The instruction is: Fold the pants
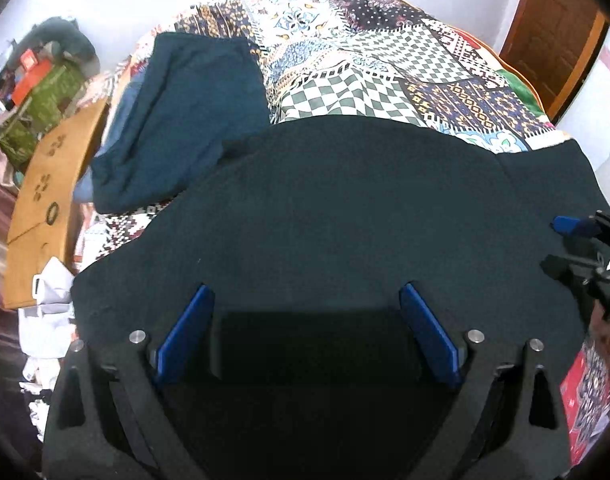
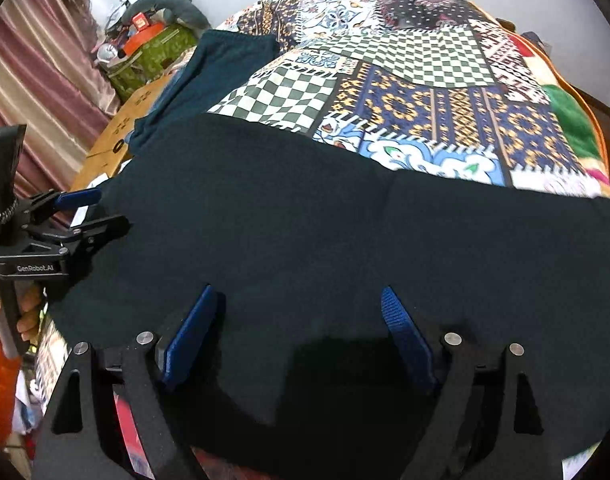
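The dark pants (image 1: 345,208) lie spread flat across the near part of the bed, on top of a patchwork bedspread (image 1: 385,60) of checkered, floral and geometric squares. The fabric looks smooth, with one faint seam or fold line running up near its right side.

The left gripper (image 1: 307,300) hangs just over the near edge of the pants, pointing steeply down, its blue pads (image 1: 187,332) set wide apart with only flat cloth showing between them; nothing is pinched. The right gripper (image 2: 301,300) stands beside it further along the same edge, its jaws likewise spread wide over the dark fabric and not clamping anything. From the right wrist view, the left gripper shows at the left edge of the pants, and part of the person's hand (image 2: 27,312) is on its handle.

Beyond the pants, toward the far left of the bed, a folded teal garment (image 1: 185,120) rests on the bedspread, apart from the dark pair. A brown cardboard box (image 1: 45,200) sits just beside the bed on that side, with a green patterned box (image 2: 153,56) and clutter behind it. Striped curtains (image 2: 37,60) hang at the left, and a wooden door (image 1: 553,32) stands at the far right.
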Motion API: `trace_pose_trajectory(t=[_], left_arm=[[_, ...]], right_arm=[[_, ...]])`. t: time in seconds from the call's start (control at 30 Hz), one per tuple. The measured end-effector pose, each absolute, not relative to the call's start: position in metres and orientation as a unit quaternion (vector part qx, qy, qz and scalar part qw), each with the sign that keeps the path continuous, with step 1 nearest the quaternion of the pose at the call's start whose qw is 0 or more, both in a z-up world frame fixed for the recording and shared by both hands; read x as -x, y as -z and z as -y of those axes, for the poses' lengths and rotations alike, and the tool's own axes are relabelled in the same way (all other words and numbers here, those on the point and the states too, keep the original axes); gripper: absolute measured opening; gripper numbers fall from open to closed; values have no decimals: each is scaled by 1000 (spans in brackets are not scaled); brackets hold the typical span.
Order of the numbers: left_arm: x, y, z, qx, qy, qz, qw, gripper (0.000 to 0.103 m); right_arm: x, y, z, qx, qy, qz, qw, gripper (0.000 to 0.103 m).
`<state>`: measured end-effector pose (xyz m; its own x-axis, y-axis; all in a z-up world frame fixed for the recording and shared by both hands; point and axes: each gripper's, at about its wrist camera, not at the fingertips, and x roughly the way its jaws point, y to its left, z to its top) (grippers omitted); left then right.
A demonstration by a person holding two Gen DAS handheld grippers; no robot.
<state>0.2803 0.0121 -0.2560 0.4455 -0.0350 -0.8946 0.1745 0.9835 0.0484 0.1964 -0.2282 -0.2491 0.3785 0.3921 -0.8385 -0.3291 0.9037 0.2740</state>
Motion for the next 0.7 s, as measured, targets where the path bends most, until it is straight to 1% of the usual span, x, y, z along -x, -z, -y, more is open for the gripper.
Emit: trace_pose_trajectory(t=[0.13,0.27,0.37,0.57,0.7], left_arm=[[-262,249,-9,-82,49,-510,855,97],[-245,241,-9,-90,37,-497,862,97],[-237,234,-8,-90,28,-493,865,96],[-230,216,6,-78,34,-472,877,96],[-233,213,24,-75,52,-468,879,96]], right_arm=[[-184,244,235,-30,-210,-511,833,82],[-165,235,245,-16,-189,-493,849,82],[-153,225,256,-25,-175,-475,862,82],[-135,209,286,-38,-129,-442,887,82],[-122,208,313,-56,-97,-437,892,82]])
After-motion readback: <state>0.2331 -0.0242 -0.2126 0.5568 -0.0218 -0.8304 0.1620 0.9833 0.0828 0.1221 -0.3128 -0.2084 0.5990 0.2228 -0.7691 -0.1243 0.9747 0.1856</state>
